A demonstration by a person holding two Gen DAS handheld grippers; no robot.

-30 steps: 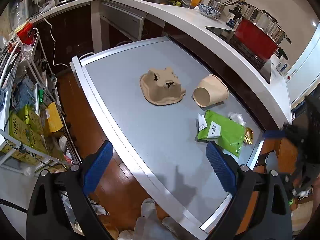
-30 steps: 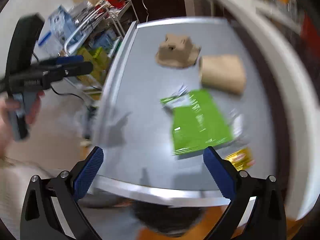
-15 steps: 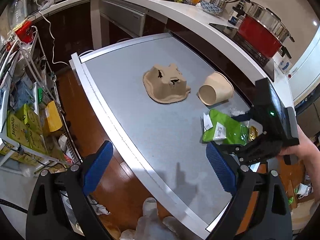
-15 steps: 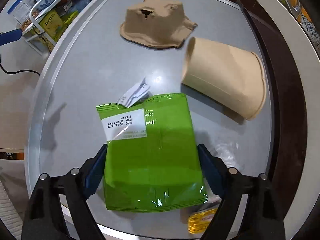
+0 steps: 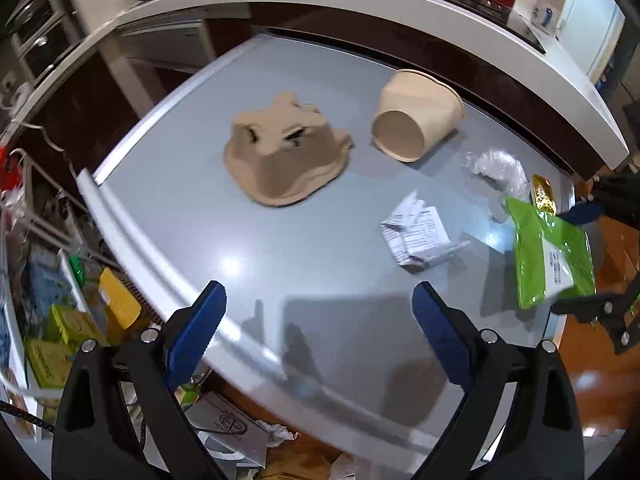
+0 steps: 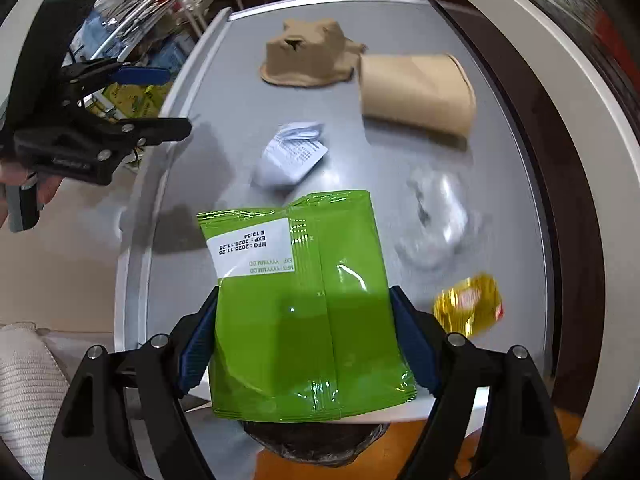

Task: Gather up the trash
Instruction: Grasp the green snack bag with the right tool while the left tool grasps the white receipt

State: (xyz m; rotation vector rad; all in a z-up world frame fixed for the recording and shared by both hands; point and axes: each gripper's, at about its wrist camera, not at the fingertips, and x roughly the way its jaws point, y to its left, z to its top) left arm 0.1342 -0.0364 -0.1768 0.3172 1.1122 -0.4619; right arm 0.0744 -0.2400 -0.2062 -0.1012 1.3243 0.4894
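- Inspecting from the left, we find the left gripper spread wide and empty, hovering over the near edge of the grey table; we judge it is waiting its turn.
- We note the crushed pulp tray lying upside down toward the far left of the table, with the paper cup on its side just to its right, mouth toward us.
- We record a crumpled receipt near the table's middle, apart from the cup.
- We see the right gripper pinching the green pouch by its two side edges and holding it clear of the table, above a dark bin opening at the near edge; we judge it is held there for dropping.
- We find clear plastic wrap and a gold wrapper on the right side of the table, uncollected.
- We observe a white kitchen counter curving behind the table, a wire rack of boxes at the left, and wooden flooring.
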